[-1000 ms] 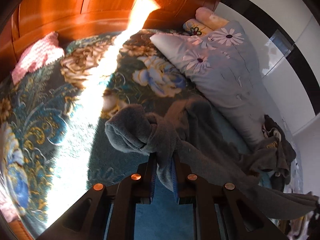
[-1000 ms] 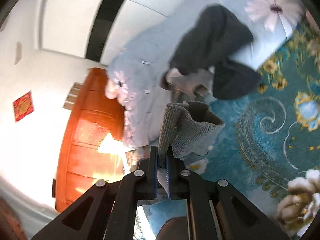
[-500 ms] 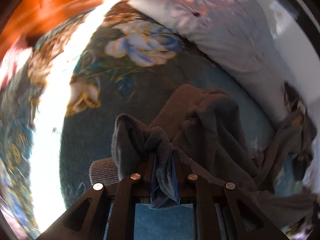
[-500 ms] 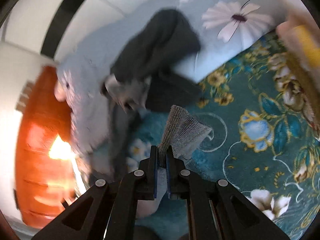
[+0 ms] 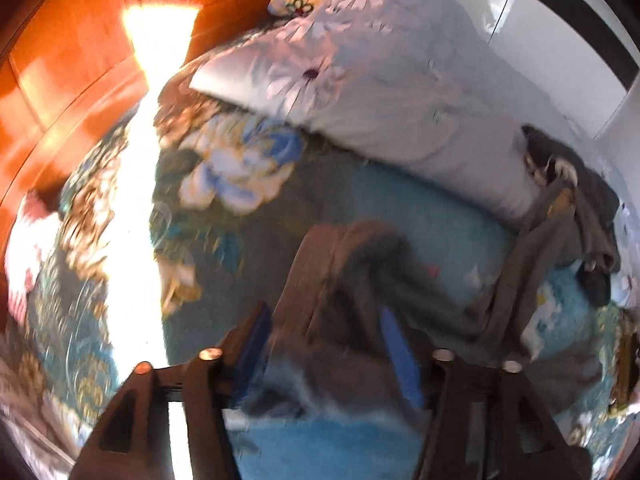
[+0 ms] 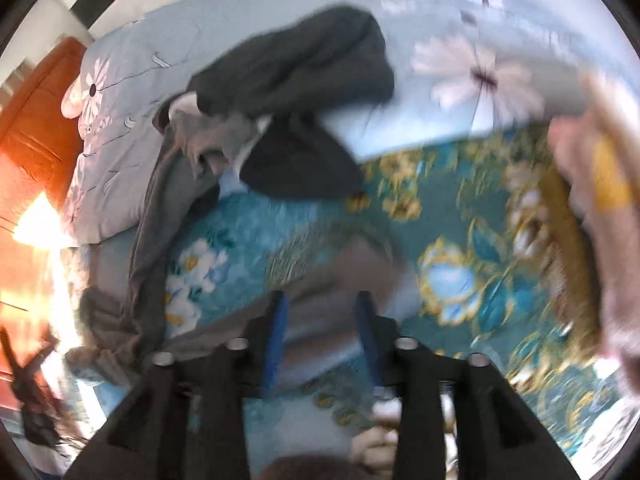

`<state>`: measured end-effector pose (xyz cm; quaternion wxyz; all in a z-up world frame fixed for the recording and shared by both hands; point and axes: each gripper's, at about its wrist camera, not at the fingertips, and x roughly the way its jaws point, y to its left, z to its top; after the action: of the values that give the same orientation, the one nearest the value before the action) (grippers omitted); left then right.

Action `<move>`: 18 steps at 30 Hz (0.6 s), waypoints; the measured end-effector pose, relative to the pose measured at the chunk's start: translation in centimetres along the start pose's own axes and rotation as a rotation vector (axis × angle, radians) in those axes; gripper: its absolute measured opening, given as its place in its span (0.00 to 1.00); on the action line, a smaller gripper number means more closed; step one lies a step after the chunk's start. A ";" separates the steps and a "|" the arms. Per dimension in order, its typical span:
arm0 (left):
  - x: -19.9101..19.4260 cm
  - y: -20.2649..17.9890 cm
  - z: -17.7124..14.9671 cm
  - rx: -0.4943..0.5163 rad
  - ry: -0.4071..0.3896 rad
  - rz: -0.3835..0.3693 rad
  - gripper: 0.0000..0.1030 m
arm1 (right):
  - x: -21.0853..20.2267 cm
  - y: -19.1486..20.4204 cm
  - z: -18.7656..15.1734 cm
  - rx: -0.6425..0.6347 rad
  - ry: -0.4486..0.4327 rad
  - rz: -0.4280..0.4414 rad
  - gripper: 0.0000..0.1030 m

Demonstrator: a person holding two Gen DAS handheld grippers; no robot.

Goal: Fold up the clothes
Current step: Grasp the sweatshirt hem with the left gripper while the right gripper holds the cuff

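While the grey garment [image 5: 344, 280] lies bunched on the flowered bedspread [image 5: 224, 184], both claws stand over it with their jaws apart. The left claw [image 5: 324, 344] has just been opening; cloth lies between its blue pads [image 5: 396, 344], but they do not press on it, so the garment looks released. The right claw [image 6: 320, 332] has likewise just been opening, with a grey fold [image 6: 324, 304] loose between its fingers. From the left wrist, a daisy-print quilt [image 5: 400, 92] runs from twelve to three o'clock, a dark pile of clothes [image 5: 576, 208] sits at three, and an orange headboard [image 5: 72, 60] stands at ten. The step in hand seems to be setting a fold down. Next, each claw likely needs a fresh edge to pinch, and the blurred cloth should be smoothed flat before another fold.
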<state>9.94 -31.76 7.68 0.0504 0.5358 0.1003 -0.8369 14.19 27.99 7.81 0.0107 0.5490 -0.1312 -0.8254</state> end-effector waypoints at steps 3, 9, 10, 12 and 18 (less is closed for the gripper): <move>3.4 -1.3 2.5 0.025 0.005 0.027 0.66 | 1.2 2.7 2.1 -0.054 -0.025 0.070 0.43; 9.5 -4.7 2.8 0.304 0.056 0.083 0.66 | 5.9 11.2 6.2 -0.439 -0.091 0.045 0.47; 9.8 -5.0 2.4 0.377 0.050 0.087 0.66 | 6.5 12.5 6.6 -0.520 -0.106 0.027 0.52; 10.3 -5.1 2.0 0.473 0.056 0.073 0.66 | 8.4 14.2 7.1 -0.667 -0.106 -0.006 0.59; 12.5 -4.0 2.2 0.591 0.149 0.002 0.76 | 14.6 16.4 7.4 -0.932 -0.040 -0.136 0.59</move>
<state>1.96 -28.03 -2.34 -0.1144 0.5871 -0.1444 -0.7882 -0.40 11.33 1.06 0.1995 0.4770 0.2892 -0.8057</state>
